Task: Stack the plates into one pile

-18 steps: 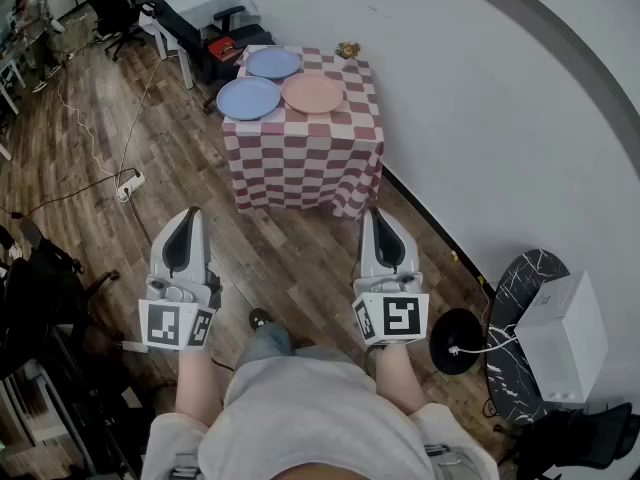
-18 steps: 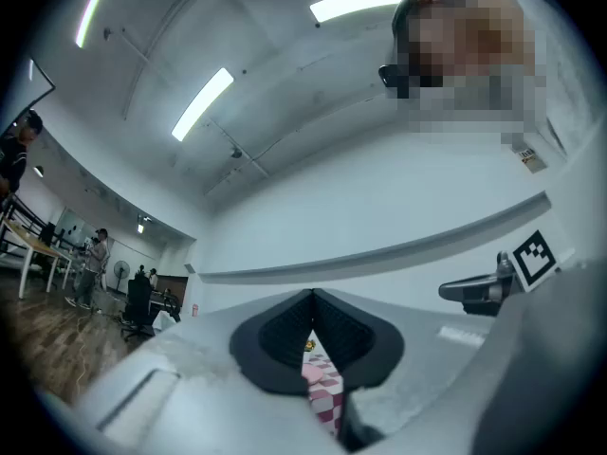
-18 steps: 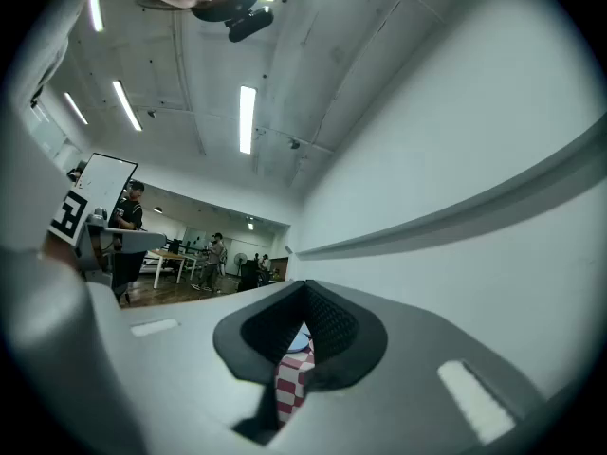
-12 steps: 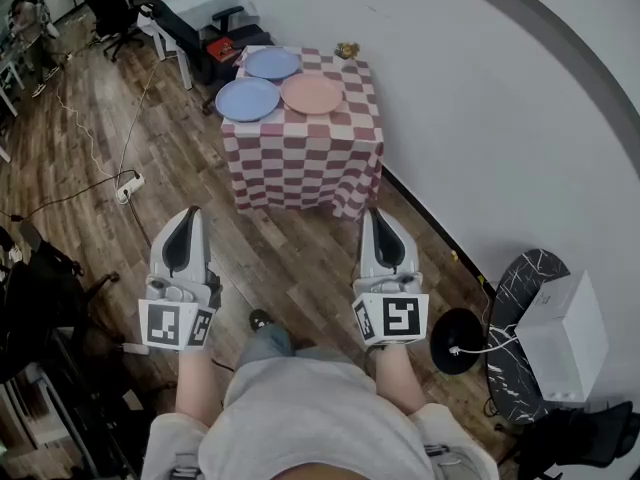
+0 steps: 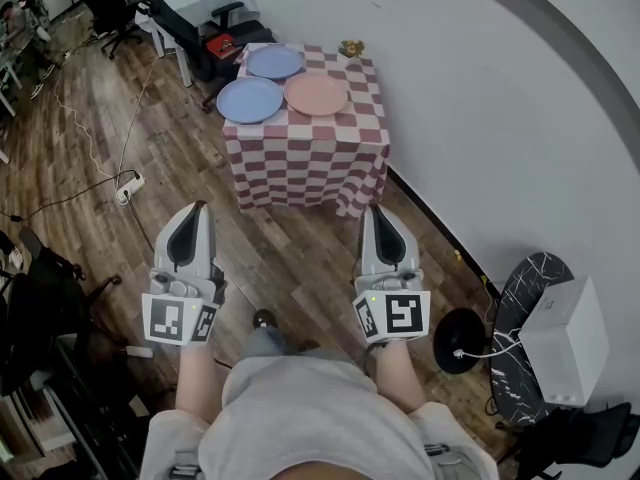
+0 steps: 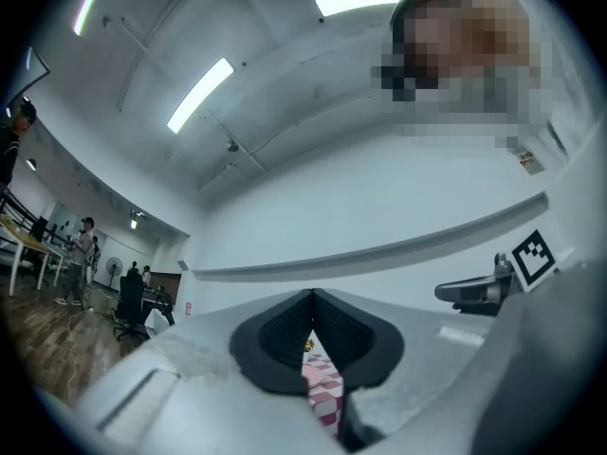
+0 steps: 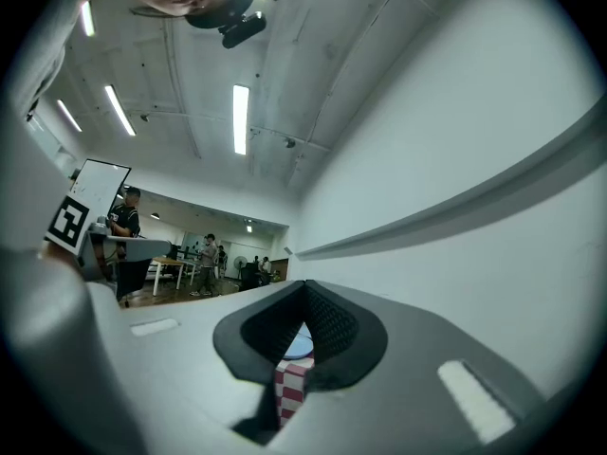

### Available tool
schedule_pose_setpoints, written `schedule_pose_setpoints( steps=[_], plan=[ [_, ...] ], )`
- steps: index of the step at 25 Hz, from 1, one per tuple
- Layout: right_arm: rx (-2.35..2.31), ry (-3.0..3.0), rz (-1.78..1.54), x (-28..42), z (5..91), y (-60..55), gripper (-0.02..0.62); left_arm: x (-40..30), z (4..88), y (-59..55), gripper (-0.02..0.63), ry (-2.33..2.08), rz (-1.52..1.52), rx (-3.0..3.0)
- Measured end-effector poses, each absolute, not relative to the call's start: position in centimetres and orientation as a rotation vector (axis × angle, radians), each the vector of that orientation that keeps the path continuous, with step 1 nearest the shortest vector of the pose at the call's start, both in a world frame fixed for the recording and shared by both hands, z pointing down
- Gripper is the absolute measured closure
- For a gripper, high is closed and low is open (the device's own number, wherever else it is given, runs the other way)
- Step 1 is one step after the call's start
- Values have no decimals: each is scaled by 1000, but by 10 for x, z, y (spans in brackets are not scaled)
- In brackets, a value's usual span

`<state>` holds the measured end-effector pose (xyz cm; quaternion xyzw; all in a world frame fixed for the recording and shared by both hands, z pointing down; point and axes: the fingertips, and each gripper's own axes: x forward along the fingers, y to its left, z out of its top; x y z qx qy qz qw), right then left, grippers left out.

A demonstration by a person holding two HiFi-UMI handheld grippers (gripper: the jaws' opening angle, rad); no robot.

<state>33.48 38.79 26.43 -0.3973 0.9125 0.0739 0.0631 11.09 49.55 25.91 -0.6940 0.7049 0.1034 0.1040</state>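
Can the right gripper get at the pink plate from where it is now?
Probably not yet. The right gripper, shut and empty, is held near the person's body, with wooden floor between it and the checkered table bearing the pink plate. Nothing blocks the way; stepping closer should do it.

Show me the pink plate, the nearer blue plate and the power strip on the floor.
pink plate (image 5: 316,94), head view, its centre.
nearer blue plate (image 5: 250,99), head view, its centre.
power strip (image 5: 129,186), head view, middle of its body.
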Motion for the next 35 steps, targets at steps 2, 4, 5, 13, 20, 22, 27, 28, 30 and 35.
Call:
schedule_pose_setpoints(
  steps=[2, 4, 5, 13, 20, 22, 27, 28, 30, 35],
  plan=[
    [-1204, 2751, 210, 324, 263, 377, 594, 100, 259, 484, 601, 2079, 304, -2051],
    [-1211, 2742, 209, 312, 261, 368, 594, 87, 257, 472, 601, 2078, 290, -2054],
    [-1213, 2738, 212, 306, 260, 363, 594, 80, 256, 467, 601, 2074, 276, -2053],
    [-1149, 2685, 240, 252, 245, 338, 594, 46, 244, 431, 601, 1923, 186, -2110],
    [-1107, 2678, 201, 216, 251, 330, 594, 13, 247, 418, 601, 1912, 272, -2172],
    [-1129, 2672, 179, 211, 255, 323, 594, 7, 248, 411, 601, 1925, 308, -2189],
    [-1196, 2726, 231, 193, 268, 294, 594, -12, 253, 387, 601, 1966, 165, -2046],
    [-1202, 2736, 234, 189, 271, 286, 594, -15, 255, 380, 601, 1965, 161, -2044],
    [-1208, 2745, 225, 181, 276, 269, 594, -22, 258, 366, 601, 1974, 187, -2054],
    [-1169, 2762, 201, 160, 277, 221, 594, -43, 260, 323, 601, 2019, 191, -2039]
  ],
)
